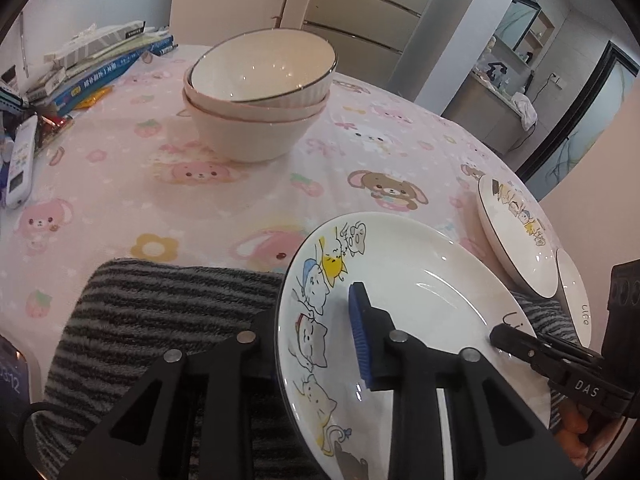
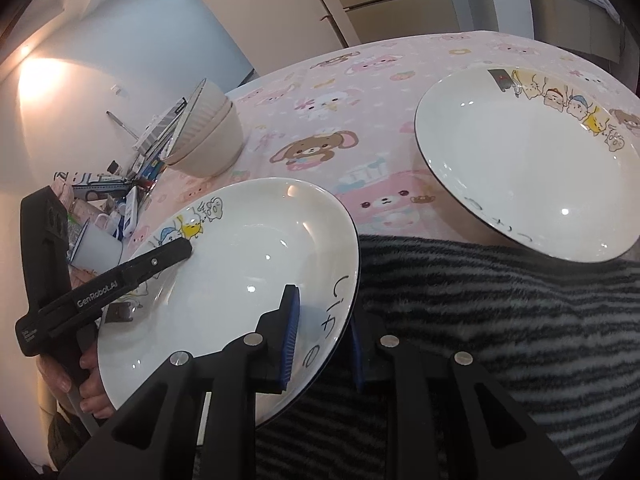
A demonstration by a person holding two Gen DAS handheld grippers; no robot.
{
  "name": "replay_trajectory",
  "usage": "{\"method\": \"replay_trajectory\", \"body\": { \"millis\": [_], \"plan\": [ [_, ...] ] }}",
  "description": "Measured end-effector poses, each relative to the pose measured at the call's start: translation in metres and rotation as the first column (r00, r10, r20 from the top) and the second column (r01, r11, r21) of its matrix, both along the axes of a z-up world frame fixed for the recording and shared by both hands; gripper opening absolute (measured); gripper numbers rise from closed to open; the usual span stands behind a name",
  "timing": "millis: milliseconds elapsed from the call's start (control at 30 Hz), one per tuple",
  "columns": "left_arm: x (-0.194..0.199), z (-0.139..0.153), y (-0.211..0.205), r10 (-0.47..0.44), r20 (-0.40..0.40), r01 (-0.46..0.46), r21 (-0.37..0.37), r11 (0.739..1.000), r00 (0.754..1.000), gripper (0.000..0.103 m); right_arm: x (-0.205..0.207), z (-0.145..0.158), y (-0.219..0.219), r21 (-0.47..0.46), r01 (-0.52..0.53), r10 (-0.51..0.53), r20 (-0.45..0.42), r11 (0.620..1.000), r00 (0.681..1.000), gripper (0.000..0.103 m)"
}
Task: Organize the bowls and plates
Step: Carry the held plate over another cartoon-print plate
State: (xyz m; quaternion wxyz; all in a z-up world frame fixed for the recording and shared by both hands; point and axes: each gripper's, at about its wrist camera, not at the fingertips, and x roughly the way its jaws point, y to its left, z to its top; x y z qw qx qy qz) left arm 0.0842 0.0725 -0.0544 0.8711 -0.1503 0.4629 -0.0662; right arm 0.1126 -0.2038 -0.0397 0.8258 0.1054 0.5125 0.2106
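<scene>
at the near edge of the table (image 1: 200,184), the plate (image 1: 400,280) is clamped by its rim in both the left gripper (image 1: 316,340) and the right gripper (image 2: 324,332); it is best kept level and lowered gently onto the other plate (image 2: 520,168).

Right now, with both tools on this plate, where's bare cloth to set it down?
Bare tablecloth lies between the stacked bowls, the striped towel and the second plate; that middle patch is widest. The far edge behind the second plate is free too. The side beyond the bowls is crowded with books and a remote.
</scene>
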Motion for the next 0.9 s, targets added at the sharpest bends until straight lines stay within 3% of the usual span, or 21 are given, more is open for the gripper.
{"method": "replay_trajectory", "body": {
  "millis": [100, 567, 900],
  "plan": [
    [-0.003, 0.006, 0.002, 0.002, 0.008, -0.002, -0.005, 1.0, 1.0, 0.026, -0.003, 0.006, 0.002, -0.004, 0.0, 0.0, -0.013, 1.0, 1.0, 0.024],
    [-0.022, 0.038, 0.005, 0.012, 0.073, -0.011, -0.018, 1.0, 0.997, 0.026, -0.025, 0.052, 0.005, -0.012, -0.004, 0.005, 0.106, 1.0, 0.994, 0.024],
    [-0.015, 0.073, -0.019, -0.05, 0.146, 0.053, -0.012, 0.999, 0.988, 0.026, -0.033, 0.085, -0.02, 0.01, 0.036, -0.038, 0.197, 0.999, 0.98, 0.024]
  ]
}}
